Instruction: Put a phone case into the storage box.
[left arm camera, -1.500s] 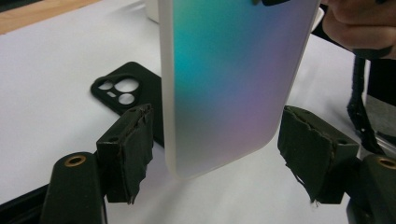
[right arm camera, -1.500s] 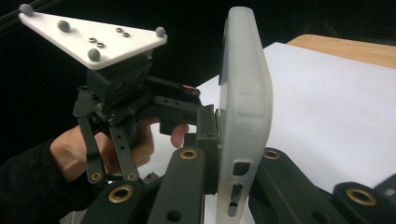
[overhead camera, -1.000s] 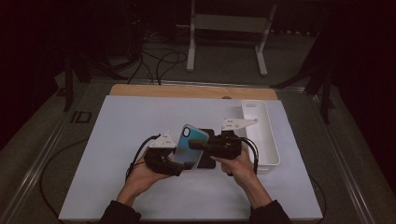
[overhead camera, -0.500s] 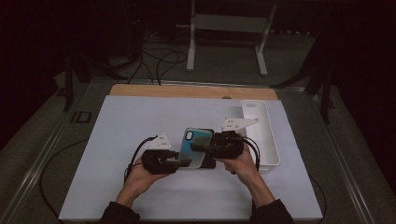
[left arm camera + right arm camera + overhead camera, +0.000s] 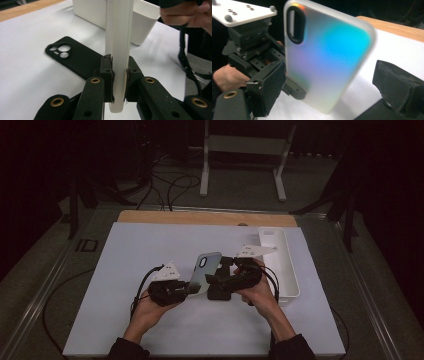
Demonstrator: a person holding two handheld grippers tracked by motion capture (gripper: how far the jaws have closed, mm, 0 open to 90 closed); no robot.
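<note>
Now that my left hand-held gripper (image 5: 119, 82) has just clamped its jaws onto the lower edge of the frosted iridescent phone case (image 5: 206, 270), and my right hand-held gripper (image 5: 332, 82) has just spread wide around it, the case stands upright above the white bench (image 5: 150, 245); I judge the handover done.

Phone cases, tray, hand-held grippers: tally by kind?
Phone cases: 2, an iridescent case and a black case
White tray: 1
Hand-held grippers: 2, left hand-held gripper and right hand-held gripper
Total: 5
</note>
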